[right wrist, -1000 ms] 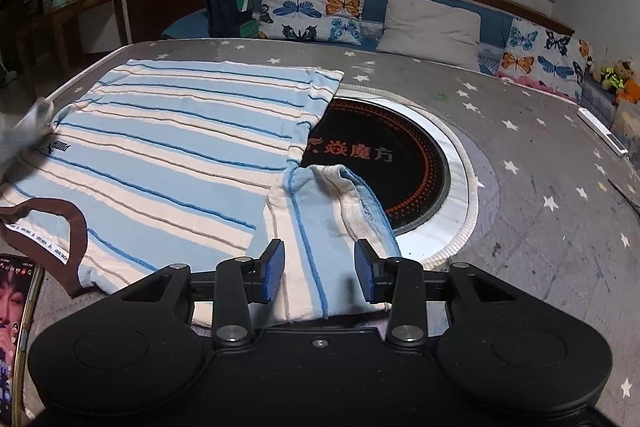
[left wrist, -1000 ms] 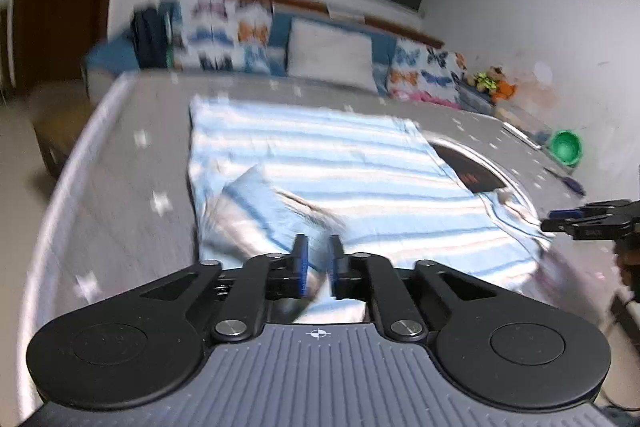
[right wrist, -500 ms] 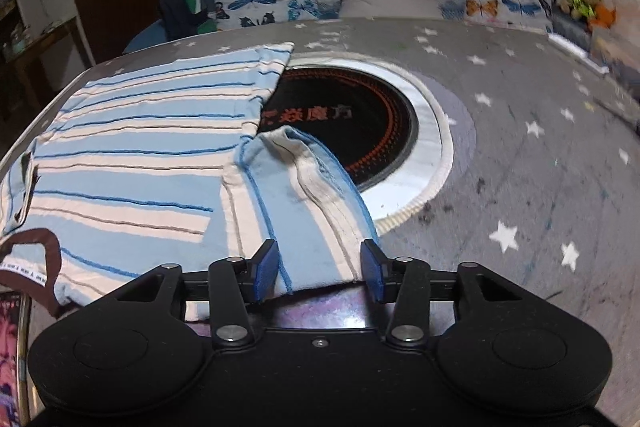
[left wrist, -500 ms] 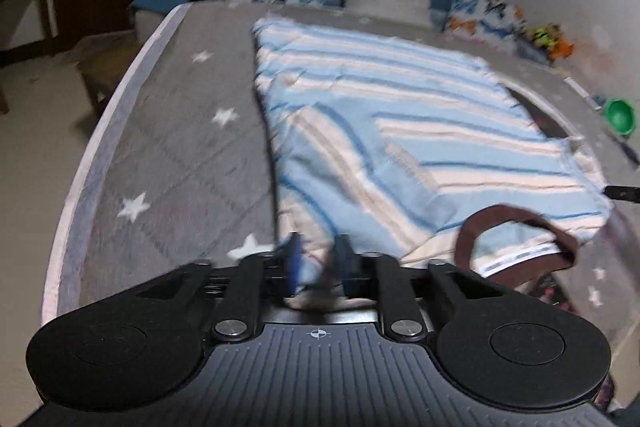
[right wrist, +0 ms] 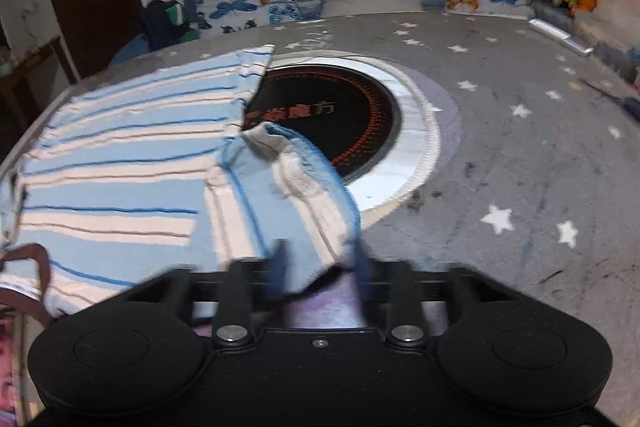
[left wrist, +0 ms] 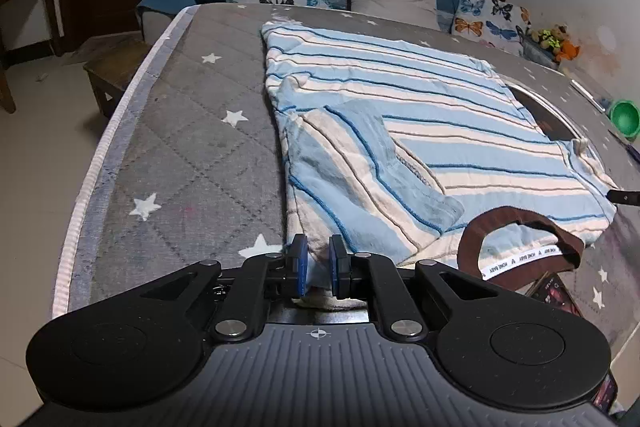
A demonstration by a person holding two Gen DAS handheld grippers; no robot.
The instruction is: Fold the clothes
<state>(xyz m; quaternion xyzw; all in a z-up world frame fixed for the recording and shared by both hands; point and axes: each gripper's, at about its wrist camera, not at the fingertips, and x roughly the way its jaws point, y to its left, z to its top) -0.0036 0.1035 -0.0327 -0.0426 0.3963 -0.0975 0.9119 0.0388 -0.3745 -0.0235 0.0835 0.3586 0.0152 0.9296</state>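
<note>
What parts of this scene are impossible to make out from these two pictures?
- Right wrist view: the right gripper is motion-blurred, so whether its fingers pinch the sleeve is unclear.
- Left wrist view: the shirt edge between the left gripper fingers is hidden by the gripper body.
- Left wrist view: the collar label print is too small to read.
- Both views: the item under the collar is cut off by the frame edge.

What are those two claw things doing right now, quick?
Left gripper: narrowly parted around the striped shirt's edge; grip cannot be told.
Right gripper: open, blurred, straddling the shirt's sleeve.
</note>
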